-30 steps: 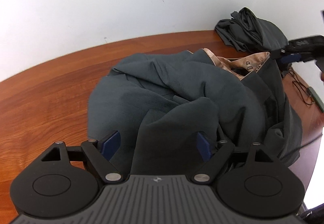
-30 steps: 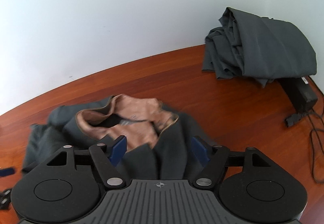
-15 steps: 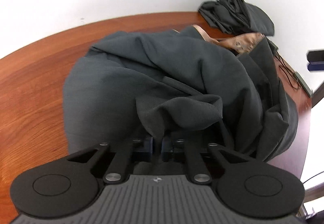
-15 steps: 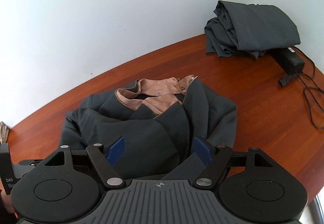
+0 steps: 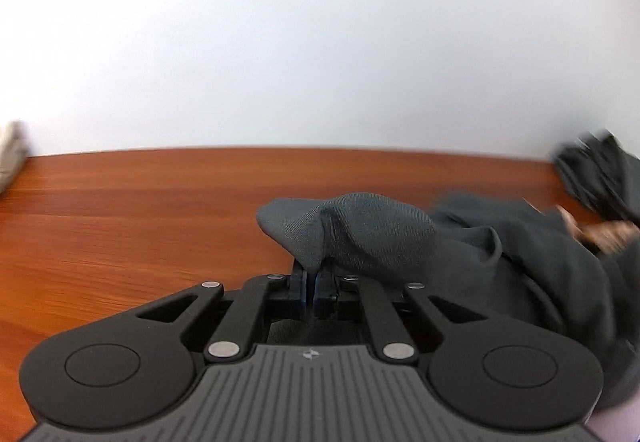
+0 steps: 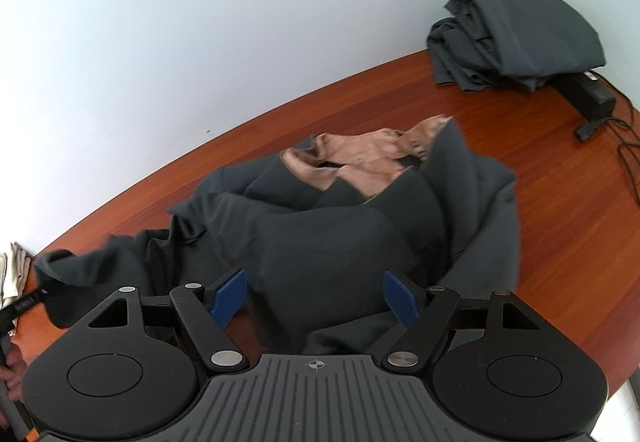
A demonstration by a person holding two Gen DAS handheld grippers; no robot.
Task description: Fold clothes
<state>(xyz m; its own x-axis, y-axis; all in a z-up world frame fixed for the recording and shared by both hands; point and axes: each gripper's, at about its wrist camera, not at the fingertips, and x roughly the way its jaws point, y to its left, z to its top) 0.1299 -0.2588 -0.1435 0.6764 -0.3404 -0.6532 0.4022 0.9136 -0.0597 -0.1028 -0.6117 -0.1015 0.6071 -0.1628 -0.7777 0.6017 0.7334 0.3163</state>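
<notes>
A dark grey jacket [image 6: 320,234] with a tan lining [image 6: 360,162] lies crumpled on the wooden table [image 6: 560,202]. My left gripper [image 5: 310,282] is shut on a fold of its grey cloth [image 5: 360,230], which bunches over the fingertips and trails off to the right. In the right wrist view that same left gripper [image 6: 24,306] shows at the far left edge, with a stretched-out end of the jacket [image 6: 56,266] in it. My right gripper [image 6: 315,298] hovers open above the jacket's near side, its blue pads [image 6: 228,296] wide apart and gripping nothing.
A pile of dark folded clothes [image 6: 516,38] sits at the back right against the white wall. Beside it are a black box [image 6: 588,94] and trailing cables [image 6: 628,154]. A pale cloth [image 6: 10,270] lies at the far left. Bare wood [image 5: 120,222] stretches left of the jacket.
My left gripper closed on a fold of the jacket and swung left with it, drawing the cloth out from the heap. My right gripper pulled back, still open, so more of the jacket shows.
</notes>
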